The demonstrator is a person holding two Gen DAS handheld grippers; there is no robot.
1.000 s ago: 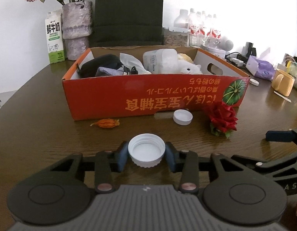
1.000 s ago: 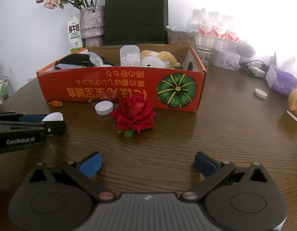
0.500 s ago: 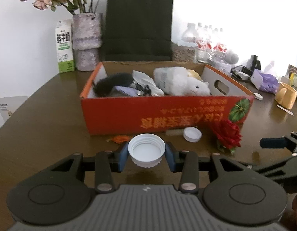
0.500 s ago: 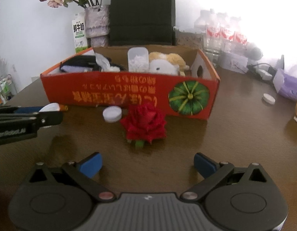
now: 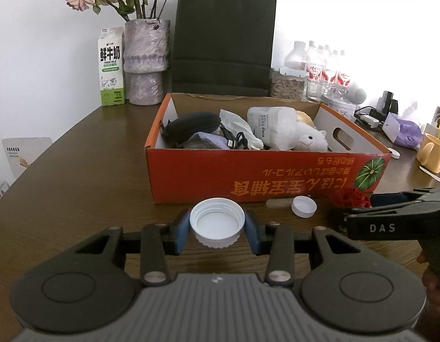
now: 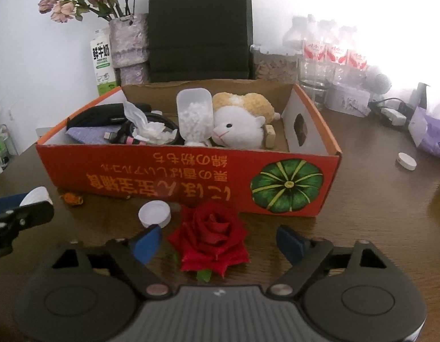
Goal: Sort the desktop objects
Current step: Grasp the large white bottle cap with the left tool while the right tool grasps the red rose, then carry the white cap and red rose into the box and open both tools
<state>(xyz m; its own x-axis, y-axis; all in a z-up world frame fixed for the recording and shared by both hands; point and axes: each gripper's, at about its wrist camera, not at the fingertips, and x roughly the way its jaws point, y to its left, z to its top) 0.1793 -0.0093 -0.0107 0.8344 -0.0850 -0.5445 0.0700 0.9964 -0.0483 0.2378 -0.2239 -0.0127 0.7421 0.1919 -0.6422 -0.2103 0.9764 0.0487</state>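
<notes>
My left gripper [image 5: 217, 229] is shut on a white bottle cap [image 5: 217, 221], held above the table in front of the red cardboard box [image 5: 262, 176]. The box holds a dark pouch, tissue, a clear jar and a plush sheep [image 6: 237, 126]. On the table before the box lie a red rose [image 6: 210, 235] and a second white cap [image 6: 155, 213]. My right gripper [image 6: 218, 242] straddles the rose, its jaws closing; the blue pads stand apart from the petals. A small orange dried flower [image 6: 71, 198] lies by the box's left corner.
Behind the box stand a dark paper bag [image 5: 224, 42], a vase of dried flowers [image 5: 144, 62], a milk carton [image 5: 111, 67] and several water bottles [image 5: 322, 65]. A yellow mug [image 5: 432, 155], a purple packet and another white cap [image 6: 407, 161] sit at the right.
My right gripper has moved forward until the rose lies between its fingers, and the jaws have narrowed. My left gripper has risen a little with the cap, so more of the box's inside shows.
</notes>
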